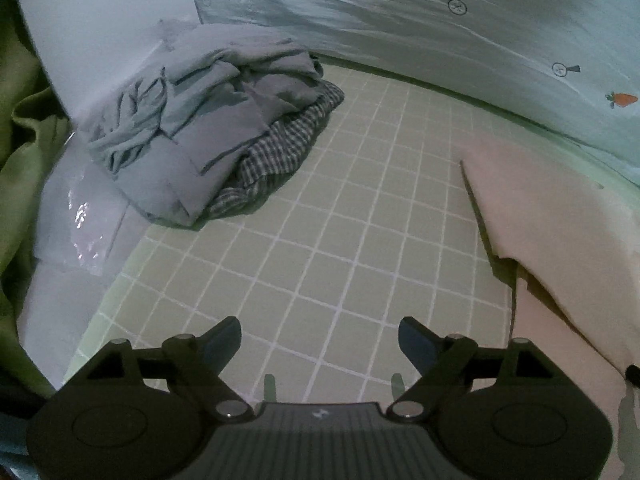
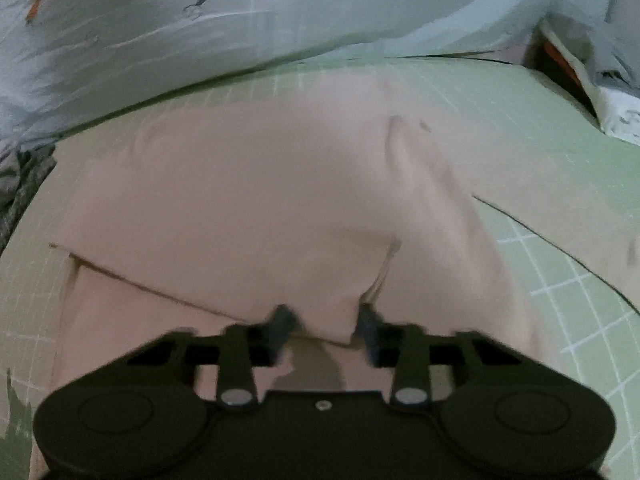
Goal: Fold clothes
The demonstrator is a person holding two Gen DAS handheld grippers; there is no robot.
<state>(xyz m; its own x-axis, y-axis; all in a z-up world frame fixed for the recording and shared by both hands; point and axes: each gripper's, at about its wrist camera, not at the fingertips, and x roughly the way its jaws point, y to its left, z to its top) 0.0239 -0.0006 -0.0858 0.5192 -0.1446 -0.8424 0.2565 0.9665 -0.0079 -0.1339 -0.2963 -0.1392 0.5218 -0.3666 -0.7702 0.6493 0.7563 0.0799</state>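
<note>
A pale pink garment (image 2: pixel 256 200) lies spread on the green checked sheet (image 2: pixel 560 280); its edge also shows in the left wrist view (image 1: pixel 560 216) at the right. My right gripper (image 2: pixel 324 324) hovers over the garment's near folded edge, jaws partly apart with a cloth corner between the fingertips; the frame is blurred, so grip is unclear. My left gripper (image 1: pixel 320 340) is open and empty above the bare green sheet (image 1: pixel 320 220), left of the pink garment.
A heap of grey-blue clothes (image 1: pixel 208 120) on a checked shirt (image 1: pixel 280 148) lies far left. A carrot-print quilt (image 1: pixel 440 20) runs along the back, also in the right view (image 2: pixel 200 20). Clear plastic (image 1: pixel 80 224) and green fabric (image 1: pixel 20 160) lie at the left.
</note>
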